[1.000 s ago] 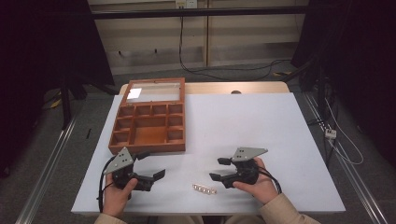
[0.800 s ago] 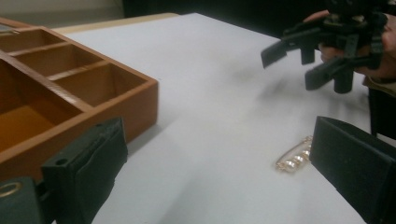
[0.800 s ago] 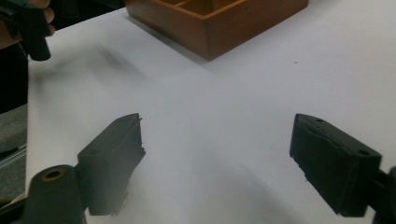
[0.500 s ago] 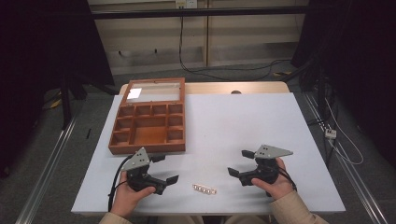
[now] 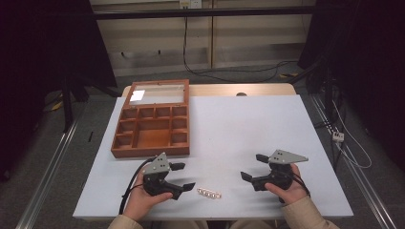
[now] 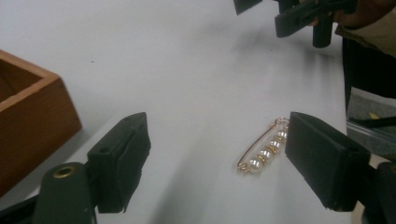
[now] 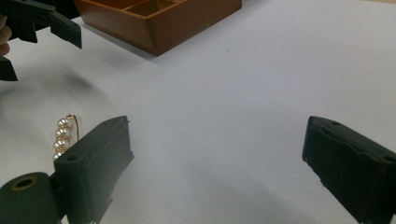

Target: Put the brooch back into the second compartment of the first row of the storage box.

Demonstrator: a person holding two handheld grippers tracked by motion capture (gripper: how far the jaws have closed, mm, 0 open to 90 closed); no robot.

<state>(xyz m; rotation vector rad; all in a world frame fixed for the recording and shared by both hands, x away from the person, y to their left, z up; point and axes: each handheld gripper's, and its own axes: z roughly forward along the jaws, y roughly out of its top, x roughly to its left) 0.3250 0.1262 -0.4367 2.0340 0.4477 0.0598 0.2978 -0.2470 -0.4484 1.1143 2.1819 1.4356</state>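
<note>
Pin: pearl pin (image 5: 209, 192) lies flat on the table (image 5: 248, 124), near edge, between the two grippers, closer to the left one.
Pin vs left jaws: in the left gripper view the pin (image 6: 264, 151) sits ahead of the jaws, just beside the inner face of the right-hand jaw; not touched, nothing between the pads.
Pin vs right jaws: in the right gripper view the pin (image 7: 63, 136) is outside the gap, beyond the left-hand jaw, its near end hidden behind that jaw.
Left gripper: left gripper (image 5: 182, 176) has jaws spread, just been closing a bit, empty. Points right toward the pin.
Right gripper: right gripper (image 5: 254, 167) has jaws spread wide, just been opening, empty. Points left; well apart from the pin.
Pin axis: long axis runs left-right along the near table edge in the high view, slightly tilted. Which end is the clasp: cannot tell.
Pin build: thin gold wire frame like a safety pin, row of round glossy white pearls with small gold spacers between them.
Box: wooden box (image 5: 152, 129) at far left of the table, brown, smooth, split into rectangular compartments; lid open, lying back on the far side. Well apart from the pin.
Table surface: plain white, matte, flat.
Jaws: black blocky pads, matte, flat inner faces.
</note>
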